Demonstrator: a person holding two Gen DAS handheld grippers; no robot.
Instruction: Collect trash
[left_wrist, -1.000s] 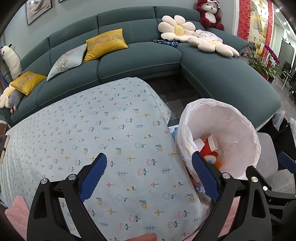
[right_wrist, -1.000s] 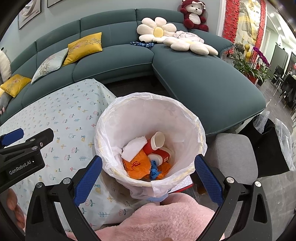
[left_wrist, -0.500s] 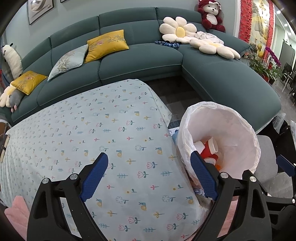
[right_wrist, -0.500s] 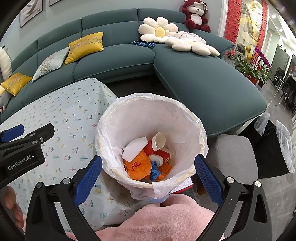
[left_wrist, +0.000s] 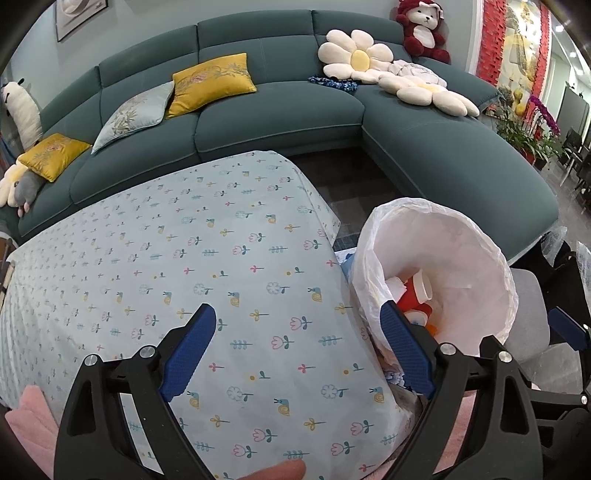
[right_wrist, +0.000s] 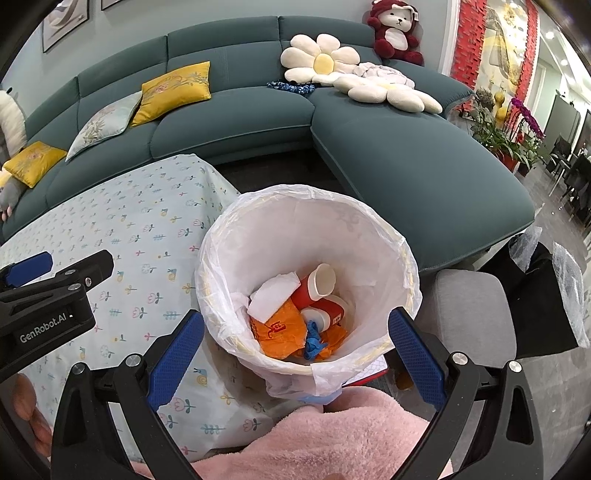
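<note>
Both grippers are spread wide with nothing in them: the left gripper (left_wrist: 299, 354) hangs over the floral-cloth surface (left_wrist: 192, 258), the right gripper (right_wrist: 295, 347) over the white-lined bin (right_wrist: 400, 251) just right of it. Trash (right_wrist: 295, 314) sits at the bin's bottom: red cups, orange wrapper, white paper. Teal sofa (right_wrist: 236, 110) at the far side.

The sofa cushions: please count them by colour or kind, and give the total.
Yellow embroidered cushions: 2
Pale blue floral cushion: 1
Cream flower-shaped cushions: 2
Total: 5
</note>
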